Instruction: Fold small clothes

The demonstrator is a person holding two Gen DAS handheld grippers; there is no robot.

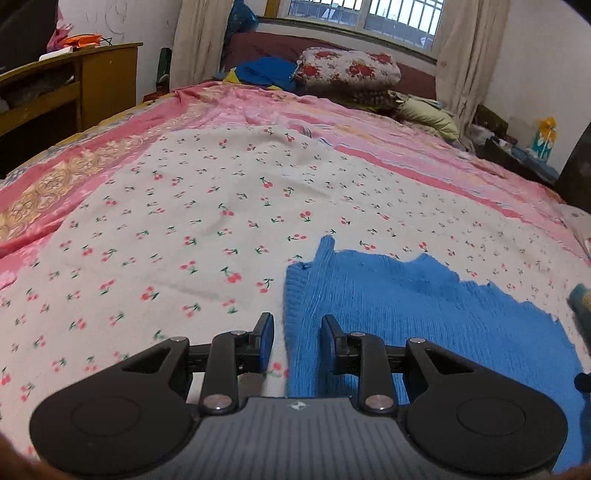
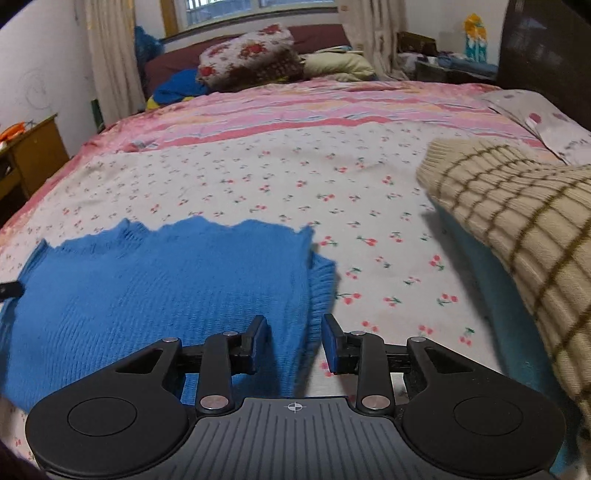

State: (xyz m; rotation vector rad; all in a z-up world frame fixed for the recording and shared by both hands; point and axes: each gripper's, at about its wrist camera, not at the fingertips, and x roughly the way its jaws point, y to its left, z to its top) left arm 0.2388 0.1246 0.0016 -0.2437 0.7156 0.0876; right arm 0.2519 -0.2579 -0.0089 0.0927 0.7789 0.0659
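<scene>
A bed [image 1: 236, 110] fills both views, covered in pink striped bedding with a white cherry-print sheet [image 1: 207, 206] spread over its near part. At the far end, under a window [image 1: 362, 18], lie a floral pillow [image 1: 347, 68] and some bunched blue cloth [image 1: 266, 70]. A wooden desk [image 1: 92, 81] stands at the far left beside the bed. On the right of the sheet, in the right wrist view, a cream checked sweater [image 2: 517, 229] lies in a heap, with teal cloth showing under its near edge. The blue sweater [image 1: 406, 306] lies flat on the near part of the sheet, its ragged far edge facing the pillow end. The left gripper [image 1: 297, 343] sits low over the sweater's left edge, its jaws set at a moderate gap with nothing clamped; the left finger is over bare sheet and the right finger over blue knit, the ribbed edge running between them. The right gripper [image 2: 294, 343] straddles the sweater's right edge in the same way, jaws apart and holding nothing, left finger over the knit and right finger over the sheet.
</scene>
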